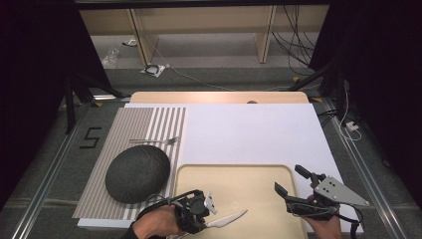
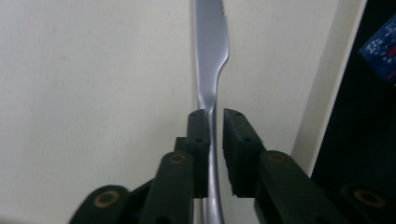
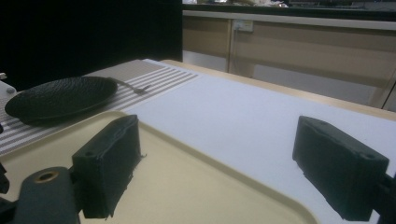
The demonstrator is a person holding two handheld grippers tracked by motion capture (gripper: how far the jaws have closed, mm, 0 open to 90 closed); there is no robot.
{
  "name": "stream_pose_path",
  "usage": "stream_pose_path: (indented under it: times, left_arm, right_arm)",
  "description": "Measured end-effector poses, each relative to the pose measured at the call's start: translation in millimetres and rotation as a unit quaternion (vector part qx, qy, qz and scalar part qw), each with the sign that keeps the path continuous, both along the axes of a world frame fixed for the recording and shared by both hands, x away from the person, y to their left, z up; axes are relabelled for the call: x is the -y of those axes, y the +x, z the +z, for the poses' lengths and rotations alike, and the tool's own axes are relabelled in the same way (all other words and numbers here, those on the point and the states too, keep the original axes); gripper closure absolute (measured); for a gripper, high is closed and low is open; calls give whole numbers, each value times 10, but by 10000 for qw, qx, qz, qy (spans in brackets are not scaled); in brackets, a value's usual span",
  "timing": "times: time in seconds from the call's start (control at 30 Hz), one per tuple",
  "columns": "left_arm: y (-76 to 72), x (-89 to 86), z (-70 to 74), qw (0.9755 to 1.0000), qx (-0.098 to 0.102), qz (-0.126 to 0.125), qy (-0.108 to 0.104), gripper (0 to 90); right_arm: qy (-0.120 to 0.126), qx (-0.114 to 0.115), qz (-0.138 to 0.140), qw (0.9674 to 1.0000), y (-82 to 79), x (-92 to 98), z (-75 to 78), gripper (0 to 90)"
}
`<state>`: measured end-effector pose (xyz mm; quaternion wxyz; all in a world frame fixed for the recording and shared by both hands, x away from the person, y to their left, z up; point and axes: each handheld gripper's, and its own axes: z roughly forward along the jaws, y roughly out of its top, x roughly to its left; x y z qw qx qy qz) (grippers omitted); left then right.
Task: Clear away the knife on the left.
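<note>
The left gripper (image 1: 211,219) is clamped on the handle of a silver knife (image 1: 228,219), whose blade points right over the near left part of the cream tray (image 1: 259,174). The right gripper (image 1: 291,181) hovers at the tray's near right edge, jaws wide apart and holding nothing. On the striped mat (image 1: 129,124) at left lie a dark plate (image 1: 138,173) and, beyond it, a fork (image 1: 154,141).

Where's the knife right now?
In the high view the knife sits low and left of centre, handle clamped in the left tool, blade pointing right over the near edge of the beige tray.
</note>
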<state>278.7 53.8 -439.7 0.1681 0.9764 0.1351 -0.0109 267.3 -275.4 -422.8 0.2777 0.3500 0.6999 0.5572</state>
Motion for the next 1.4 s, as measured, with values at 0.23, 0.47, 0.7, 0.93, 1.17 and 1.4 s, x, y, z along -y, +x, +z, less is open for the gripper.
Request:
stream_pose_path:
  times: [0.23,0.47,0.7,0.93,1.17,1.4]
  left_arm:
    - [-76,100,-84,9995,160,-234,-150,892]
    - [-79,134,-164,9994,191,-227,-187,892]
    - [-54,125,-199,9995,196,-139,-198,893]
    - [2,80,-218,9994,297,16,-168,892]
    - [63,20,-225,9989,357,195,-224,893]
    - [104,-28,-228,9984,401,318,-239,893]
  right_arm:
    - [-8,-8,14,10000,-4,-2,5,161]
    - [1,-5,15,10000,-4,-1,5,161]
    - [-9,-3,11,10000,-4,0,6,161]
    - [-9,-3,10,10000,-5,2,6,161]
    - [-16,1,11,10000,-6,0,6,162]
    - [-19,-2,12,10000,-6,0,5,162]
